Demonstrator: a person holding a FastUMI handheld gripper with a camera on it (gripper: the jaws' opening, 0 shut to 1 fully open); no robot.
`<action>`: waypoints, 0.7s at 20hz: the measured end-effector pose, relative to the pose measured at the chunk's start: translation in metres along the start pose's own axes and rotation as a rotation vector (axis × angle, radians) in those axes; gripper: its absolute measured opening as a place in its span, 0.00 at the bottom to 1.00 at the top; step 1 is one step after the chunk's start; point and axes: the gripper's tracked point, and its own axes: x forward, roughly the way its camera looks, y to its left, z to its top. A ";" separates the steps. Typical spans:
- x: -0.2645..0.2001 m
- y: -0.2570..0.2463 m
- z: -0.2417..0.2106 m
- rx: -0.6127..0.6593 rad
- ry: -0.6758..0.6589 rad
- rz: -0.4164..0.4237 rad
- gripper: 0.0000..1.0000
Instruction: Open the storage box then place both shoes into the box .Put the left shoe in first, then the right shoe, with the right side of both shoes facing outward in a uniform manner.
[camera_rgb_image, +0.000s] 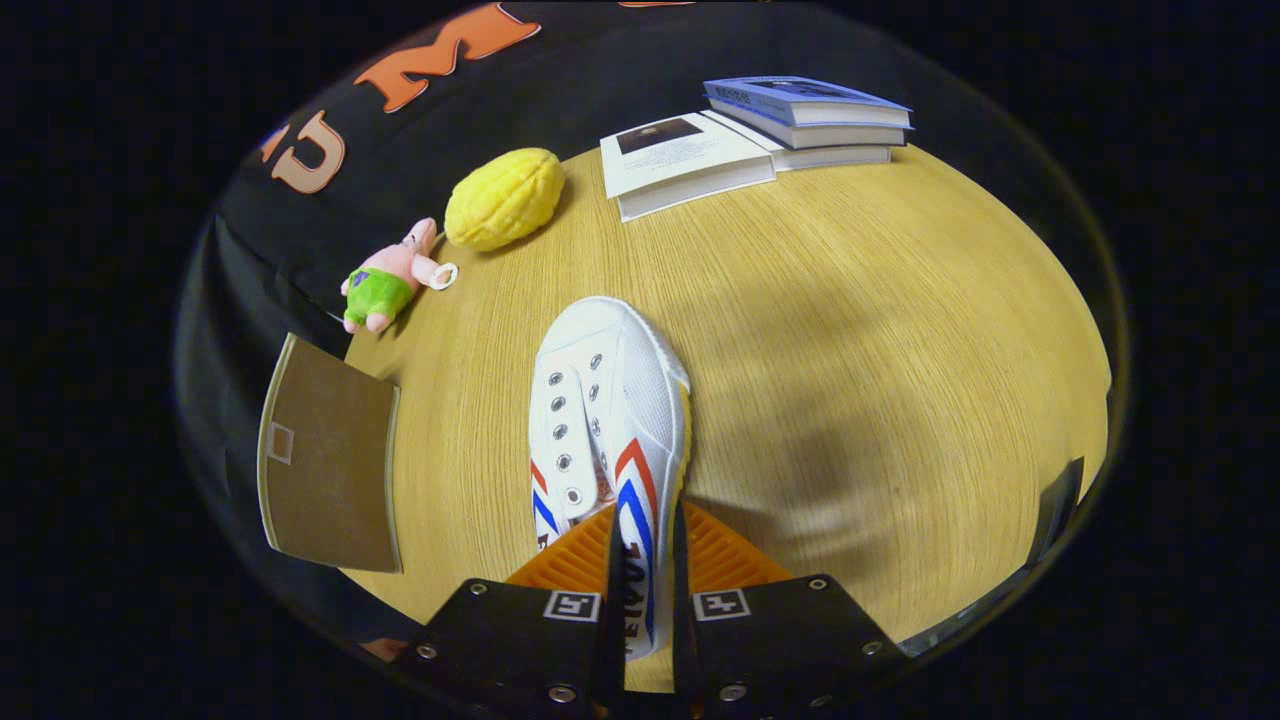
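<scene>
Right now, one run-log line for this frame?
gripper: shut on white canvas shoe side wall | shoe: toe pointing ahead | brown flat panel: beside fingers

shoe: white canvas, matt | table: wood-grain, smooth | toy: plush, seemingly

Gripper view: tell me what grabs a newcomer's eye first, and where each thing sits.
First comes the white shoe with red and blue stripes, its side wall pinched between the fingers of the hand-held gripper and its toe pointing away over the wooden table. Next, beyond the toe, a yellow toy lies beside a pink and green plush at the table's far edge. Stacked books lie further along that edge.
</scene>
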 end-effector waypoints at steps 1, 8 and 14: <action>0.000 0.003 -0.002 0.010 0.012 0.003 0.14; -0.026 0.076 0.024 0.049 0.005 0.095 0.09; -0.060 0.164 0.050 -0.015 -0.029 0.182 0.08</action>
